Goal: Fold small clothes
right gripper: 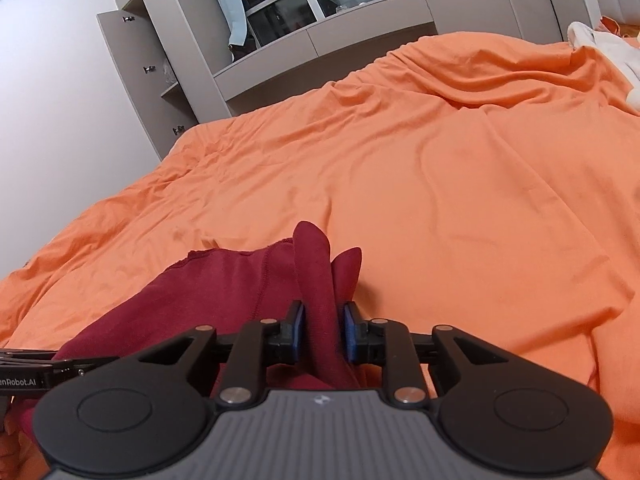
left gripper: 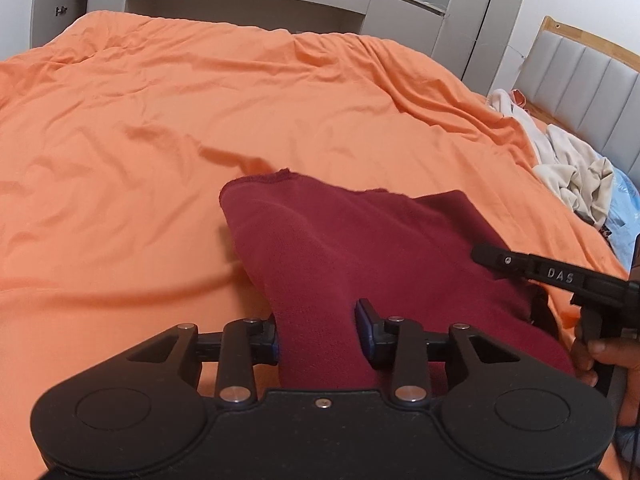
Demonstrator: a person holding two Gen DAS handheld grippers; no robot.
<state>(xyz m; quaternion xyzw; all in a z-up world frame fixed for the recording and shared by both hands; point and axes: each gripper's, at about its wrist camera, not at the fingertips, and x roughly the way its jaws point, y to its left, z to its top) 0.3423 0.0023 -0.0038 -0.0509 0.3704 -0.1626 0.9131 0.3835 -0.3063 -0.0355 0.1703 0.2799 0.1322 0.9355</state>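
A dark red garment [left gripper: 360,248] lies on the orange bedsheet [left gripper: 160,140], lifted at its near edge. My left gripper [left gripper: 318,332] has its blue pads either side of a thick fold of it. My right gripper [right gripper: 322,334] is shut on another bunched fold of the red garment [right gripper: 224,292], with two cloth tips sticking up past the pads. The right gripper's black body [left gripper: 560,280] shows at the right of the left wrist view, held by a hand. The left gripper's body [right gripper: 36,376] shows at the left edge of the right wrist view.
A pile of cream and white clothes [left gripper: 568,172] lies at the right side of the bed by a grey padded headboard [left gripper: 592,80]. Grey cabinets and shelves [right gripper: 280,40] stand beyond the bed's far edge. The sheet [right gripper: 440,160] is wrinkled.
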